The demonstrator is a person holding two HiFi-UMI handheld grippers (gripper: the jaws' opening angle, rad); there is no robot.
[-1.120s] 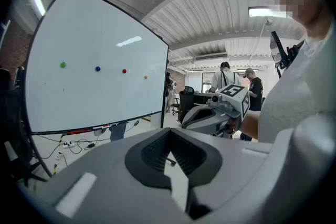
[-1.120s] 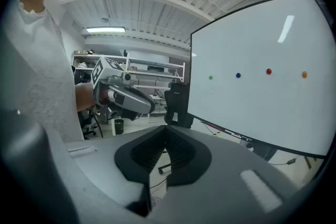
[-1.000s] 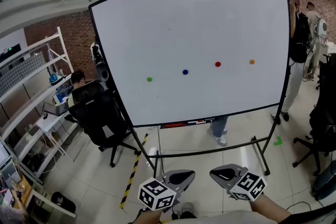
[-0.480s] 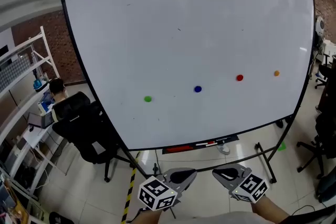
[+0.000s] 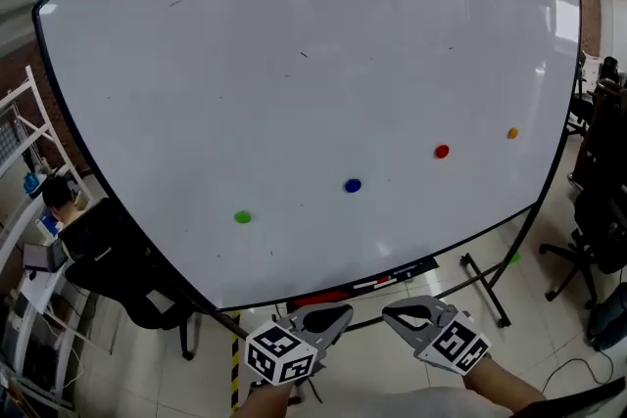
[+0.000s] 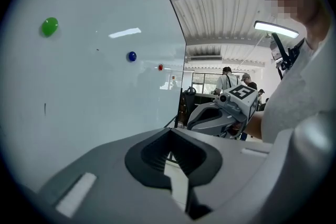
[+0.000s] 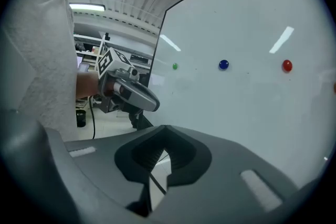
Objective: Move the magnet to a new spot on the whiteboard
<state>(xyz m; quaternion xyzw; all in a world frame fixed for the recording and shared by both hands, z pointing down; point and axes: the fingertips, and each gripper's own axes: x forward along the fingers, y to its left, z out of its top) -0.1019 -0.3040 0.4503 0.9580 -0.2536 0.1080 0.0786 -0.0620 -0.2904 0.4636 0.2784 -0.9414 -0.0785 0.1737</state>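
Observation:
Four round magnets stick in a row on the whiteboard (image 5: 294,64): green (image 5: 242,217), blue (image 5: 353,185), red (image 5: 442,152) and orange (image 5: 511,133). Both grippers hang low in front of the board's bottom edge, well below the magnets and touching none. My left gripper (image 5: 338,314) is shut and holds nothing; my right gripper (image 5: 392,313) is likewise shut and empty. The left gripper view shows the green (image 6: 50,26), blue (image 6: 132,56) and red (image 6: 160,67) magnets up on the board. In the right gripper view the green (image 7: 175,66), blue (image 7: 223,64) and red (image 7: 286,65) magnets appear.
A marker tray (image 5: 392,274) runs under the board, whose stand has a leg on the floor at the right (image 5: 485,289). A black office chair (image 5: 118,259) and shelving stand at the left, another chair (image 5: 598,230) at the right. Yellow-black tape (image 5: 235,372) marks the floor.
The whiteboard has come much closer and now fills most of the head view. The magnets sit lower and larger in view. Both grippers stay low and shut.

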